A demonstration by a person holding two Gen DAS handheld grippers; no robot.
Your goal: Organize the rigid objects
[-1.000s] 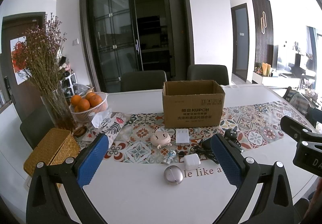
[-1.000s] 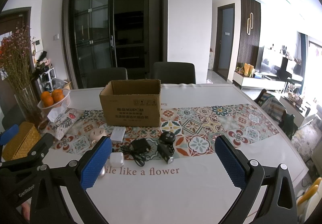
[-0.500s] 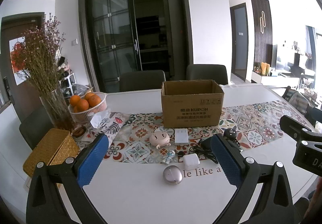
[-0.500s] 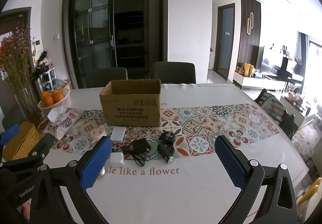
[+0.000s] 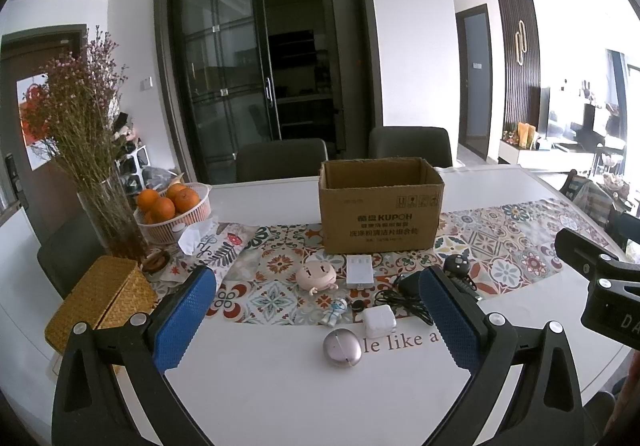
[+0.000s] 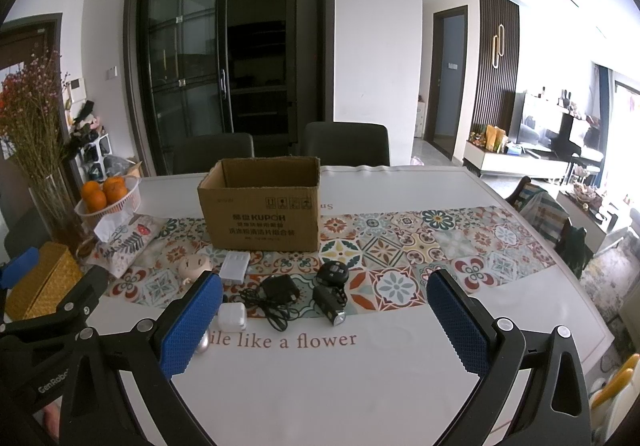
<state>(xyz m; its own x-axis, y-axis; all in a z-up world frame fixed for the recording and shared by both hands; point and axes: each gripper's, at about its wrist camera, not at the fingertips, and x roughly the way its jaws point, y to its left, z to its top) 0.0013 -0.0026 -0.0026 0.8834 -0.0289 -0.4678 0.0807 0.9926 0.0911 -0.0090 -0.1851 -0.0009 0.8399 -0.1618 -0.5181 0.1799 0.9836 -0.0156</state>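
Observation:
An open cardboard box (image 5: 380, 203) (image 6: 262, 207) stands on the patterned runner. In front of it lie small objects: a pink round toy (image 5: 317, 275), a white flat pack (image 5: 359, 271), a small astronaut figure (image 5: 333, 310), a white charger cube (image 5: 379, 321) (image 6: 232, 317), a silver round case (image 5: 342, 342), a black adapter with cable (image 6: 278, 293), a black round gadget (image 6: 334, 272) and a black bike light (image 6: 328, 304). My left gripper (image 5: 316, 322) is open and empty above the near table. My right gripper (image 6: 324, 322) is open and empty too.
A basket of oranges (image 5: 174, 207), a glass vase of dried flowers (image 5: 106, 213), a tissue pouch (image 5: 212, 242) and a woven box (image 5: 100, 298) stand at the left. Two chairs (image 5: 280, 161) are behind the table (image 6: 320, 386).
The left view has shifted slightly, with the objects a bit lower and nearer. The right gripper has barely moved. Both grippers stay open.

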